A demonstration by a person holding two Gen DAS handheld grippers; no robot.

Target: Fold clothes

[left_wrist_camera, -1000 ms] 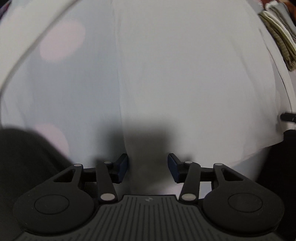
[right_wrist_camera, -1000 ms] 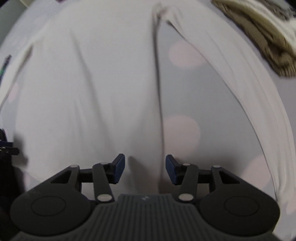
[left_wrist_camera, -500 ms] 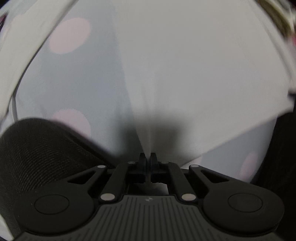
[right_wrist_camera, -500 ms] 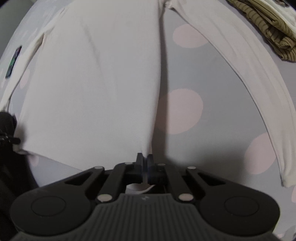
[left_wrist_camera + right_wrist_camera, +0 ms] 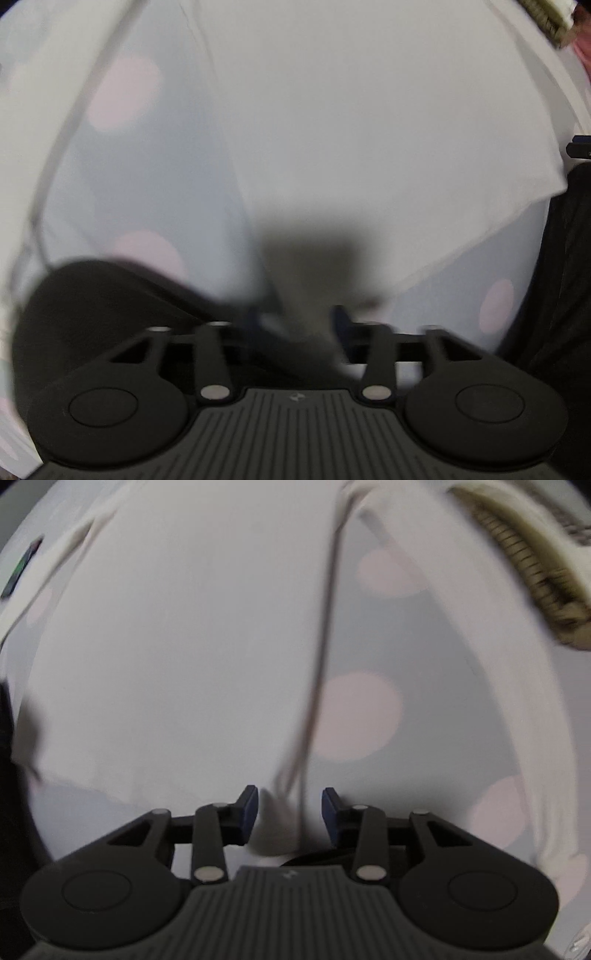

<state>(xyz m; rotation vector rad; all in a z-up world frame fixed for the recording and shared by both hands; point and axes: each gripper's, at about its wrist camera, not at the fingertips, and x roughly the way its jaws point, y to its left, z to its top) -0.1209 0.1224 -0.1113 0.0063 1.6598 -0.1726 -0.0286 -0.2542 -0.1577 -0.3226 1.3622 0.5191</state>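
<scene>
A white long-sleeved garment (image 5: 369, 129) lies spread on a grey sheet with pink dots (image 5: 125, 92). It also fills the right wrist view (image 5: 184, 646), with one sleeve (image 5: 517, 701) running down the right side. My left gripper (image 5: 295, 321) is open at the garment's bottom left corner; the view is blurred. My right gripper (image 5: 290, 808) is open at the bottom right corner, with the hem edge lying between its blue pads (image 5: 249, 808).
A pile of folded olive and cream clothes (image 5: 535, 565) lies at the far right and also shows in the left wrist view (image 5: 550, 18). A phone (image 5: 22, 565) lies at the far left. Black fabric (image 5: 92, 295) lies at the near left edge.
Both grippers were open a second ago, shut on the garment's bottom corners half a second ago, and have opened again, letting the hem go. The garment now lies flatter.
</scene>
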